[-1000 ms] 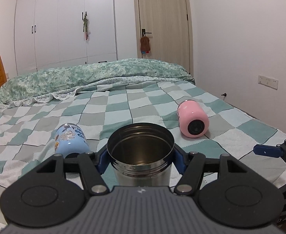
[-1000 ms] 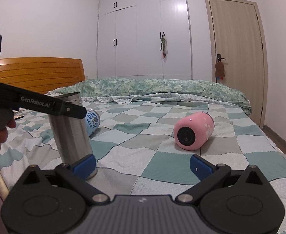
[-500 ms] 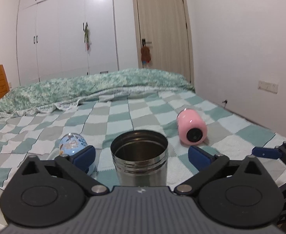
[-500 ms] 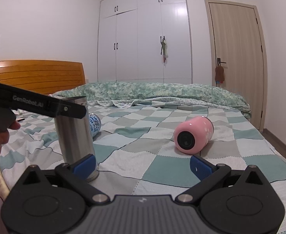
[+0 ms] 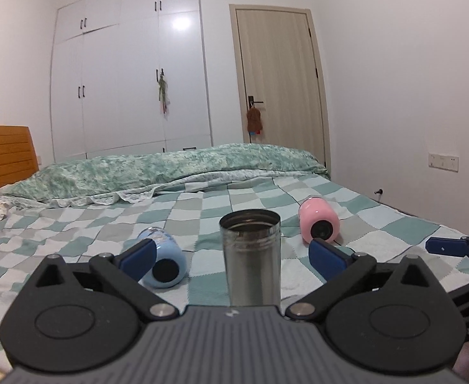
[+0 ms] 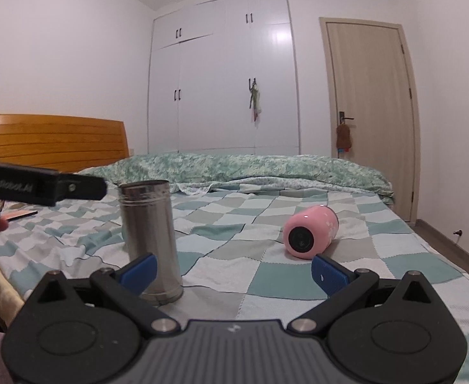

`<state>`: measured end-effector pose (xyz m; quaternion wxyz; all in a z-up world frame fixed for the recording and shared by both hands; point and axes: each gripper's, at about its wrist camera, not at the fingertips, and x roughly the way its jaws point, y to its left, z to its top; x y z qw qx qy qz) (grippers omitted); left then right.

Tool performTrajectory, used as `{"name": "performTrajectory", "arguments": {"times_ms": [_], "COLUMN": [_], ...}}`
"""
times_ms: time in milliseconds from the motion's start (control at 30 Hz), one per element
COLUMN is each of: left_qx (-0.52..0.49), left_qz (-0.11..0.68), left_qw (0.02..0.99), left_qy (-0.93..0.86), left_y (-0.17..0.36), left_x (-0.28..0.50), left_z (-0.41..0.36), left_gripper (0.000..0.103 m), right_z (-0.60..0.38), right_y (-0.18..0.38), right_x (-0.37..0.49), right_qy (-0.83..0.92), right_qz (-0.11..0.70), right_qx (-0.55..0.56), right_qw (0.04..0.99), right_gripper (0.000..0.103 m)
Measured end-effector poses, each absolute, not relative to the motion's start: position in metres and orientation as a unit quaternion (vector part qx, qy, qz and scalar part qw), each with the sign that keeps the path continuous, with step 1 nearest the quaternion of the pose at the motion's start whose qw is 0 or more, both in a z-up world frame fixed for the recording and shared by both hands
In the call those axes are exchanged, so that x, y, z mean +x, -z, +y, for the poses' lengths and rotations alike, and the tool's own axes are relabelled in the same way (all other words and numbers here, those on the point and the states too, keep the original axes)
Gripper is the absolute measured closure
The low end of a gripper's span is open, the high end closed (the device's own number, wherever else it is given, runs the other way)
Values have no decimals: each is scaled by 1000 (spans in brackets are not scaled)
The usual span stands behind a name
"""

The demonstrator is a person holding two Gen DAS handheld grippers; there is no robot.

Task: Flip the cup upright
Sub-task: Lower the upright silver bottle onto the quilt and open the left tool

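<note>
left tool (image 5: 231,256) just let go and backed off, jaws wide now; steel cup (image 5: 250,259) stands upright straight ahead on the bed (image 5: 378,224); right tool (image 6: 234,268) wide too; that cup looks done

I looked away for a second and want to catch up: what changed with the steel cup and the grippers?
The left hand-held gripper let go of the steel cup, opened wide and drew back. The cup stands upright on the bed. The right hand-held gripper stayed open; the pink cup and blue cup still lie on their sides.

White wardrobe (image 5: 128,73) and wooden door (image 5: 279,86) behind checkered bed (image 5: 202,211).
</note>
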<state>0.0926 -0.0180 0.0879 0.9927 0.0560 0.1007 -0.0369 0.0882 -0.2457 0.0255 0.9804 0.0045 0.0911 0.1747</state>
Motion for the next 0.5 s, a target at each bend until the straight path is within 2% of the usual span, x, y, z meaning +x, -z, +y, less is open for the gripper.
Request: {"name": "performTrajectory", "arguments": {"times_ms": [333, 500], "left_qx": [35, 28], "left_qz": [123, 95], "left_qw": [992, 995], "left_qy": [13, -5], "left_y": [-45, -24], "left_x": [35, 17], "left_z": [-4, 0], "left_gripper": [0, 0], "right_z": [-230, -228], "right_y": [-15, -4], "right_x": [30, 14], "right_qy": [-141, -126], "right_qz": [90, 80], "right_qx": [-13, -16], "right_qw": [986, 989], "right_gripper": [0, 0]}}
